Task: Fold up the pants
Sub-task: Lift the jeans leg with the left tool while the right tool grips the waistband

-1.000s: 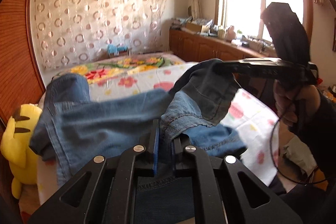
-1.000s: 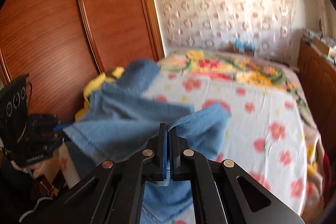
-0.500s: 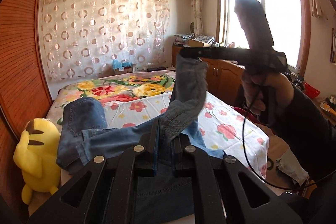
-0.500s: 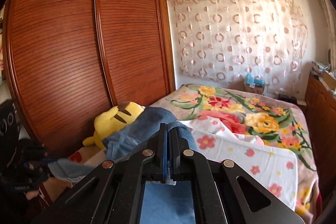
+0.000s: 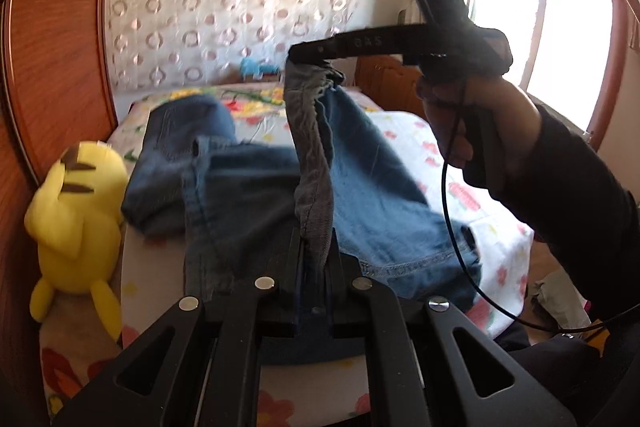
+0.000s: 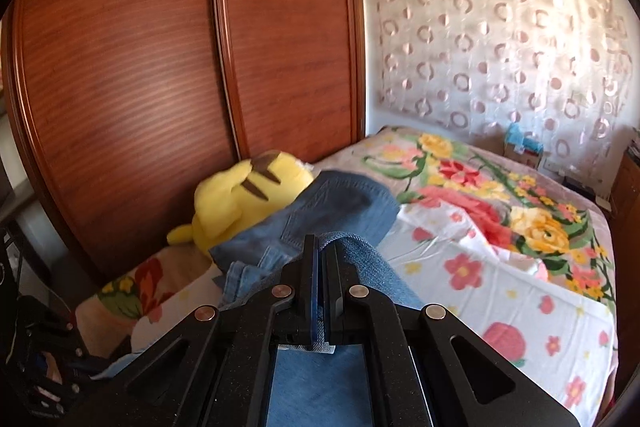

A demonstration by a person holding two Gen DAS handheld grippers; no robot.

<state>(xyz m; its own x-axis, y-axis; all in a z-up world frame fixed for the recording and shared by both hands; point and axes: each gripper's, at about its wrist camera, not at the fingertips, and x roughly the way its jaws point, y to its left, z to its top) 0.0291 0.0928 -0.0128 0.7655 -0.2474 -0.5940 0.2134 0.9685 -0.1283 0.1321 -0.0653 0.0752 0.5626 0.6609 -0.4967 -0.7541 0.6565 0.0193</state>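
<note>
I've got the pants (image 5: 256, 187) pinched at both ends of the waistband, and that's deliberate: my left gripper (image 5: 316, 251) is pressed together on the grey band low and near me, while my right gripper (image 5: 298, 55) is clamped on the same band up high, so the edge runs taut between them and I can see the shape I'm about to fold. The rest of the jeans trails down onto the bed (image 5: 460, 155), the legs spilling away to the far left, one bunched close to the yellow plush toy (image 5: 76, 211) against the wardrobe (image 5: 52, 67). From the right wrist view my right gripper (image 6: 322, 267) shows denim squeezed between its pads, cloth draping off both sides. Holding it lifted like this lets gravity pull out the wrinkles, I reckon, before I lay it flat. Hard to read, though: everything's motion-blurred, the near part of the pants is hidden under my own gripper bodies, and I can't tell whether the two legs lie stacked or crossed back there.
</note>
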